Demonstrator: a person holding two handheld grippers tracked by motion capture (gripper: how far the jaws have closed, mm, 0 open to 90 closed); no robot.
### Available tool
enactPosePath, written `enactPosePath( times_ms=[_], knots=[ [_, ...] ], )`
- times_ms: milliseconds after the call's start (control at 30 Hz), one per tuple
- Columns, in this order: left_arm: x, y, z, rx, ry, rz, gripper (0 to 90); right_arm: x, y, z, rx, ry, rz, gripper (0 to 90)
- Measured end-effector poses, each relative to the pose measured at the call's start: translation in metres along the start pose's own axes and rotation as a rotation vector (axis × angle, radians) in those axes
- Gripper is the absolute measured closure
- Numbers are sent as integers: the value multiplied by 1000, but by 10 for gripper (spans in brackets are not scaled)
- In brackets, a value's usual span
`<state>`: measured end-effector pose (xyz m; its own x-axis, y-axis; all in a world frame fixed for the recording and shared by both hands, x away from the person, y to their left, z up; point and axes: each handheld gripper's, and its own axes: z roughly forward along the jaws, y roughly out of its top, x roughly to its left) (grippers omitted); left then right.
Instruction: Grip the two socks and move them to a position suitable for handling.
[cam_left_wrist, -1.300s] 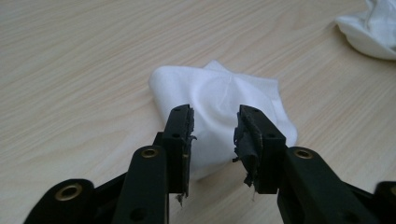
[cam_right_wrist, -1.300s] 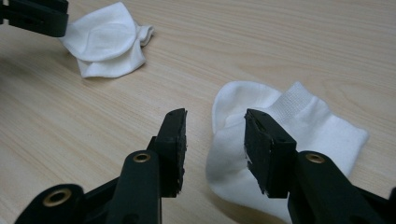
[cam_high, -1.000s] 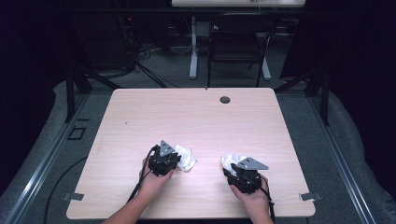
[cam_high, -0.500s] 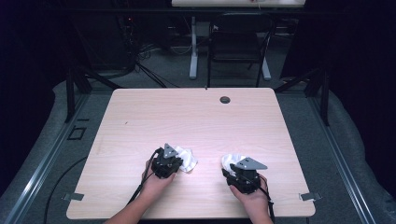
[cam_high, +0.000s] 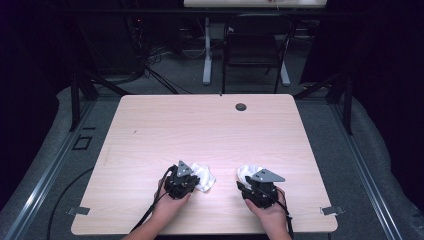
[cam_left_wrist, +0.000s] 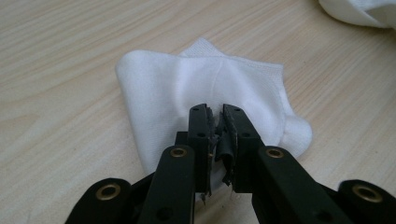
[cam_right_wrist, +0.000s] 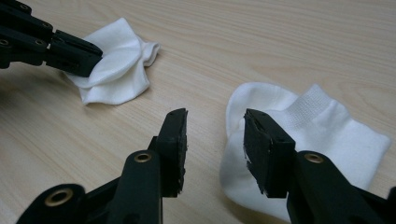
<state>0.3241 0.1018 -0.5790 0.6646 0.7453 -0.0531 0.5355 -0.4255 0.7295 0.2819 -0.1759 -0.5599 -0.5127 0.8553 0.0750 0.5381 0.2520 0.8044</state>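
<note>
Wooden table (cam_high: 210, 130), near edge, dark room w/ chair (cam_high: 255, 47) behind. R sock (cam_right_wrist: 299, 140) flat under R gripper (cam_right_wrist: 215, 140), jaws apart, cuff edge between them, sock body off to its right. L sock (cam_left_wrist: 205, 88) bunched, L gripper (cam_left_wrist: 218, 123) clamped on fold. Socks apart

A pale wooden table (cam_high: 210, 130) stands on grey carpet (cam_high: 370, 160), a black chair (cam_high: 255, 50) behind in darkness.
</note>
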Motion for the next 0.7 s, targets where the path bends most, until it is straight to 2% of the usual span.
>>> enactPosePath(
  times_ms=[200, 300, 333, 400, 533, 600, 700],
  knots=[
    [-9, -4, -3, -6, -19, -11, 820, 2, 0, 0, 6, 8, -11, 617],
    [-14, -6, -5, -1, -14, 5, 819, 6, 1, 1, 12, 17, -21, 636],
    [-17, -7, -5, -6, -14, -5, 819, 7, 1, 2, 9, 20, -23, 641],
    [-22, -10, -8, -8, -20, 2, 811, 10, 1, 2, 16, 29, -38, 646],
    [-22, -9, -9, -3, -27, 11, 781, 11, 1, 3, 15, 30, -46, 647],
    [-21, -7, -10, -5, -32, -1, 778, 11, 2, 2, 15, 29, -44, 647],
    [-20, -3, -14, -26, -41, -4, 768, 10, 2, 1, 10, 27, -38, 649]
  ],
)
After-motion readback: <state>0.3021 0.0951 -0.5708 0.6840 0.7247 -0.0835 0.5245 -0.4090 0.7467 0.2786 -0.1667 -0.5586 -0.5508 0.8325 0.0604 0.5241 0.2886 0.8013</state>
